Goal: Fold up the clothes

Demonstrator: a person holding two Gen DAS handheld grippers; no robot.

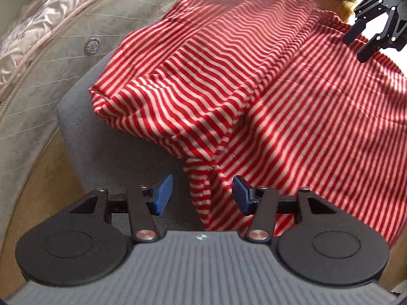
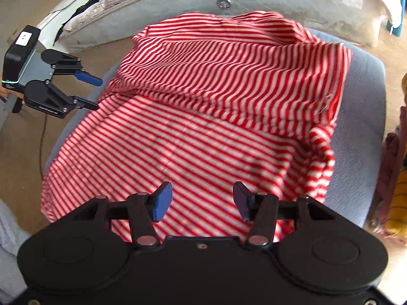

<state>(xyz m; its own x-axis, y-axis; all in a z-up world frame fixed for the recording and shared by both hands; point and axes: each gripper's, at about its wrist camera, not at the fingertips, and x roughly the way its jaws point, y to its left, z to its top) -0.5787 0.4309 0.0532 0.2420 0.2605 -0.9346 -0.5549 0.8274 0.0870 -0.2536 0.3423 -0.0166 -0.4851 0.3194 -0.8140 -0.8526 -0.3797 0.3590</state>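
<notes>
Overhead, both grippers (image 1: 202, 194) (image 2: 202, 198), jaws spread, above striped garment (image 2: 203, 127).

A grey upholstered seat (image 2: 366, 81) stands on a wooden floor (image 1: 43, 178). Just beside it lies a quilted mattress (image 1: 38, 58) (a small round metal vent (image 1: 92, 46) is set in its side). Yellow fabric (image 2: 399, 203) lies near the seat's edge.

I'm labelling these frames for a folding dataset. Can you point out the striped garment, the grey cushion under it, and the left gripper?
striped garment (image 2: 203, 127): right wrist view, flat middle panel.
grey cushion (image 1: 106, 137): left wrist view, bare corner beside the folded sleeve.
left gripper (image 2: 92, 92): right wrist view, midway between its open fingertips.
</notes>
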